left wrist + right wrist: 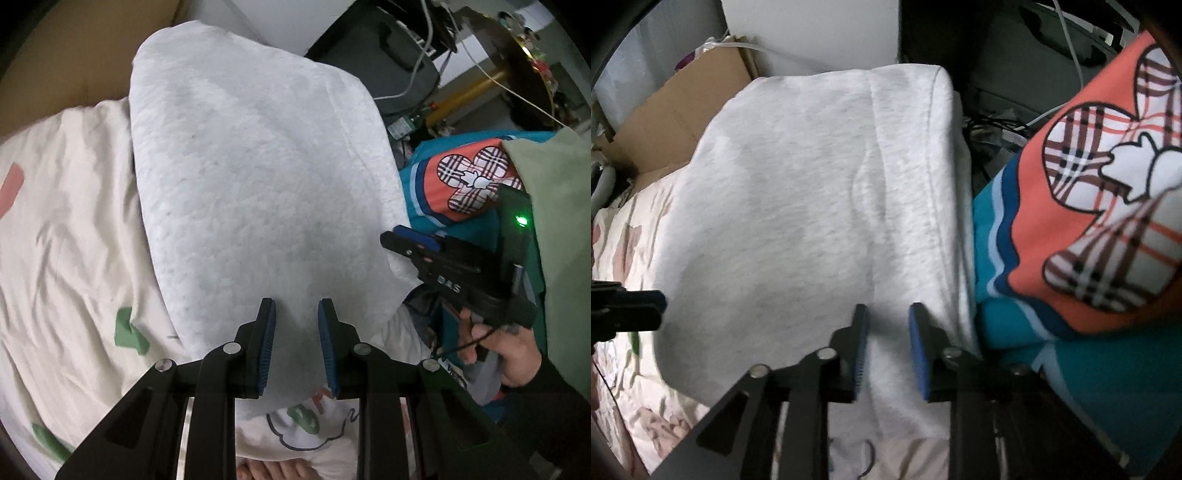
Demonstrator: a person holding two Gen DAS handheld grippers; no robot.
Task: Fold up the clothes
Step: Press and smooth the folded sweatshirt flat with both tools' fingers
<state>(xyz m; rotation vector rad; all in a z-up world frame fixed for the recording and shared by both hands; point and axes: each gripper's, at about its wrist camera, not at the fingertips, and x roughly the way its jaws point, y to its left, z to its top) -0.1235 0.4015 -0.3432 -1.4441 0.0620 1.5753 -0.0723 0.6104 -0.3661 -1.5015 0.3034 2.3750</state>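
A light grey garment (251, 177) lies folded on a cream printed bedsheet (66, 229). My left gripper (297, 314) is open, its blue pads just above the garment's near edge, holding nothing. In the left wrist view the right gripper (402, 240) is at the garment's right edge, near its corner. In the right wrist view the same grey garment (812, 206) fills the middle, and my right gripper (888, 317) is open over its near right part. The left gripper's tip (646, 301) shows at the left edge there.
A teal and orange garment with a plaid flower print (461, 177) lies to the right of the grey one; it also shows in the right wrist view (1089, 221). A cardboard box (683, 122) stands behind the bed. Cables and dark furniture (406, 66) are at the back right.
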